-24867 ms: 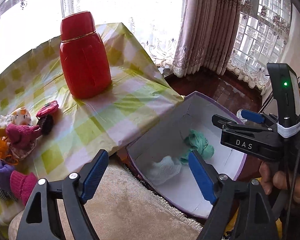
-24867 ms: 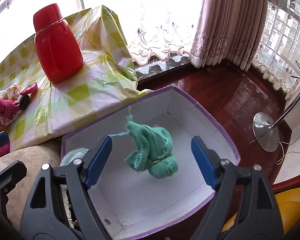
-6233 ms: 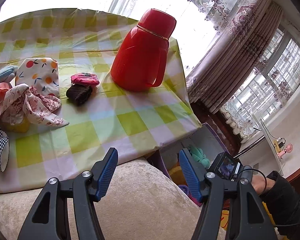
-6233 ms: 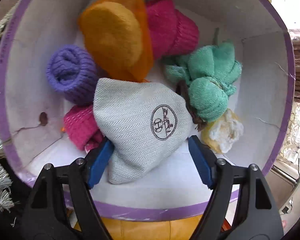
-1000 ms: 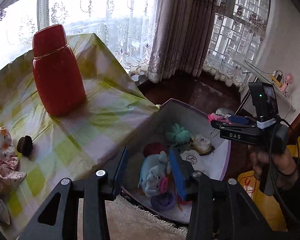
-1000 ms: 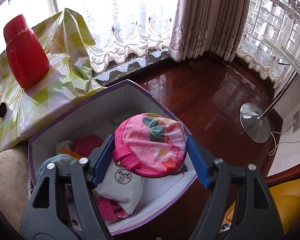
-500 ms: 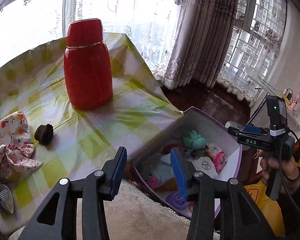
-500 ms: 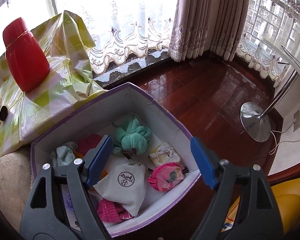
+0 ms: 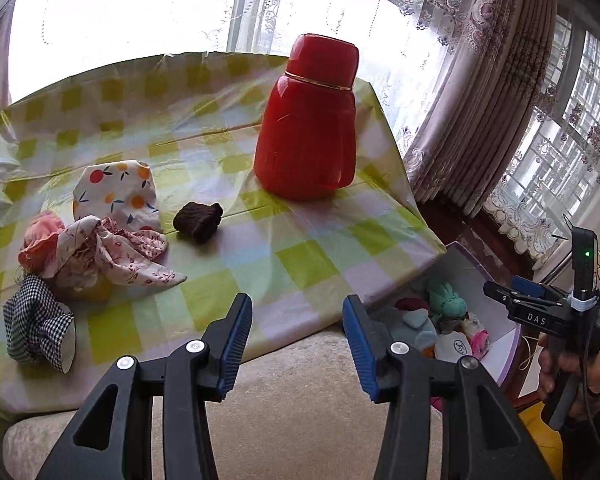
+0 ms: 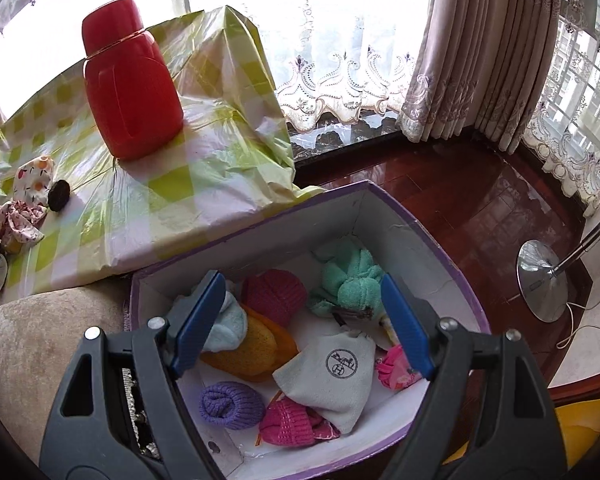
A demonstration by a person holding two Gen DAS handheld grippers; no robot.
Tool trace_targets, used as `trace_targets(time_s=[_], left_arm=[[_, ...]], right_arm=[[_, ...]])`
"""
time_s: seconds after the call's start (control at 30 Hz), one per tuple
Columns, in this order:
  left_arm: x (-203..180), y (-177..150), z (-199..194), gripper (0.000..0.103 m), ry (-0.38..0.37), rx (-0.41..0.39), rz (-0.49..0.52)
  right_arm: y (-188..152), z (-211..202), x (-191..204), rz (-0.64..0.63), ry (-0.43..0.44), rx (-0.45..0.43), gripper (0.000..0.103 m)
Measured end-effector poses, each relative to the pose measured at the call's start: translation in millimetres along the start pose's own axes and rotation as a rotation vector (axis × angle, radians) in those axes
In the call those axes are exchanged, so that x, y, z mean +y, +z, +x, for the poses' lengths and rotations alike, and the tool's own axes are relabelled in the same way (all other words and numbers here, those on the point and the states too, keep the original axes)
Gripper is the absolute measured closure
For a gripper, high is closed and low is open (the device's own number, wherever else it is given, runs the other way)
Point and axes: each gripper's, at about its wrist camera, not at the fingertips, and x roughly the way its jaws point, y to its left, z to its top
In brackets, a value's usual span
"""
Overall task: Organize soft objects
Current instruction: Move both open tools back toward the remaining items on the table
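1. Your table (image 9: pixel 308 268), under its green-and-white checked cover, fills the left wrist view. That view alone shows the remaining soft pieces clearly, all grouped at the table's left end.
2. The purple-rimmed box (image 10: pixel 404 208) sits on the floor below the table's edge. Only your right wrist view looks down into it.
3. The red flask (image 9: pixel 308 128) stands upright near the table's far right corner, apart from the fabrics.
4. Your left gripper (image 9: pixel 296 340) hangs over the near table edge, its blue pads apart and nothing between them.
5. Your right gripper (image 10: pixel 300 320) hovers above the box, spread wide and empty.
6. In the box, a grey pouch (image 10: pixel 332 372) with a round logo lies on top, with a teal bundle (image 10: pixel 352 284), an orange piece (image 10: pixel 248 352) and a purple roll (image 10: pixel 232 404) around it.
7. On the table, an orange-print pouch (image 9: pixel 116 192) lies just behind a floral scarf (image 9: pixel 120 256); a checked cloth (image 9: pixel 36 328) is nearer you.
8. A dark brown knit roll (image 9: pixel 198 222) sits alone between pouch and flask.
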Motion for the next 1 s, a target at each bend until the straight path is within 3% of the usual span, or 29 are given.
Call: trace_targets(time_s=[0.13, 0.2, 0.4, 0.57, 0.67, 0.77, 1.0], left_arm=[[37, -8, -11, 0.054, 0.045, -0.014, -0.087], [54, -12, -15, 0.054, 0.058, -0.018, -0.131], [83, -21, -17, 0.054, 0.074, -0.019, -0.202], [93, -22, -16, 0.054, 0.075, -0.020, -0.226], [100, -23, -17, 0.054, 0.078, -0.023, -0.242], [107, -24, -19, 0.054, 0.083, -0.029, -0.259], [135, -27, -31, 0.054, 0.126, -0.065, -0.323]], right_arm=[[0, 7, 33, -0.075, 0.027, 0.015, 0.021], [-2, 20, 44, -0.111, 0.001, 0.026, 0.021], [-11, 89, 48, -0.151, -0.107, 0.188, 0.021], [-31, 131, 56, -0.214, -0.055, 0.337, 0.021], [-53, 134, 65, -0.314, -0.071, 0.383, 0.021], [-71, 140, 55, -0.290, -0.043, 0.465, 0.021], [-66, 92, 38, -0.264, -0.011, 0.390, 0.021]])
